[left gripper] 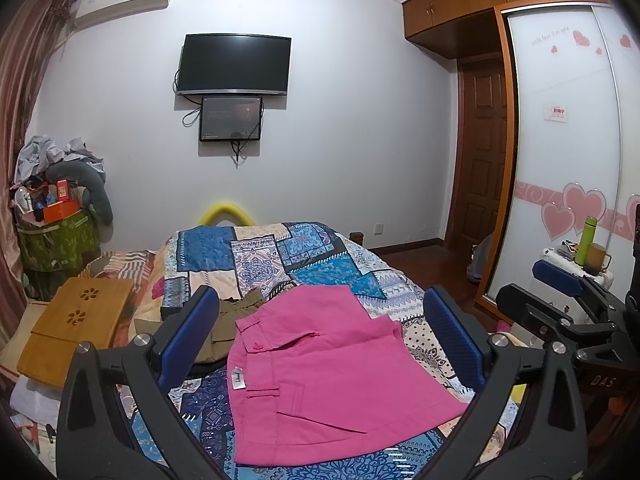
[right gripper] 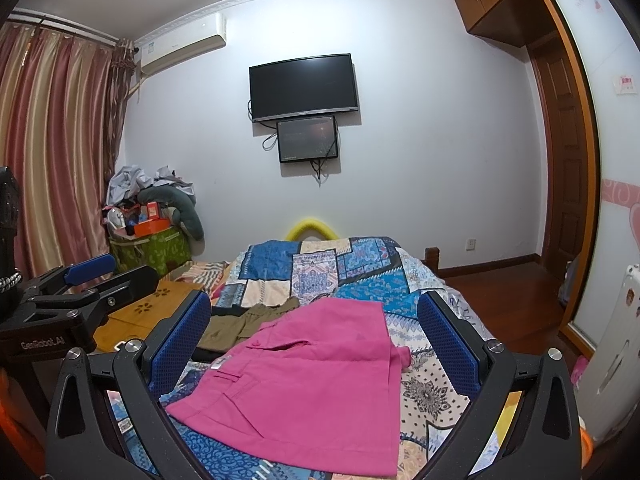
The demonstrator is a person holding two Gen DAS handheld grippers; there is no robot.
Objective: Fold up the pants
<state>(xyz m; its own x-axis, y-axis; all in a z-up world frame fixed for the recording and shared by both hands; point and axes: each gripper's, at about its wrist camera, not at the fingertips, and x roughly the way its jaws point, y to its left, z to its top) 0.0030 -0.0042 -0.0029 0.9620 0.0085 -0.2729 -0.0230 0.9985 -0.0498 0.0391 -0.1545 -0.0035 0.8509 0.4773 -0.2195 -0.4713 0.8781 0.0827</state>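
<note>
A pair of pink pants (left gripper: 332,376) lies folded flat on the patchwork bedspread (left gripper: 256,256), waistband and white label toward the left. In the right wrist view the pink pants (right gripper: 304,392) fill the space ahead of the fingers. My left gripper (left gripper: 320,344) hovers above them, open, with nothing between its blue pads (left gripper: 188,332). My right gripper (right gripper: 316,348) is also open and holds nothing. The right gripper (left gripper: 560,280) shows at the right edge of the left view; the left gripper (right gripper: 80,280) shows at the left of the right view.
An olive-green garment (left gripper: 228,320) lies crumpled just behind the pink pants. A wooden lap tray (left gripper: 76,320) sits on the bed's left side. A cluttered green basket (left gripper: 56,240) stands in the far left corner. A wardrobe (left gripper: 568,140) and a green bottle (left gripper: 586,240) are at right.
</note>
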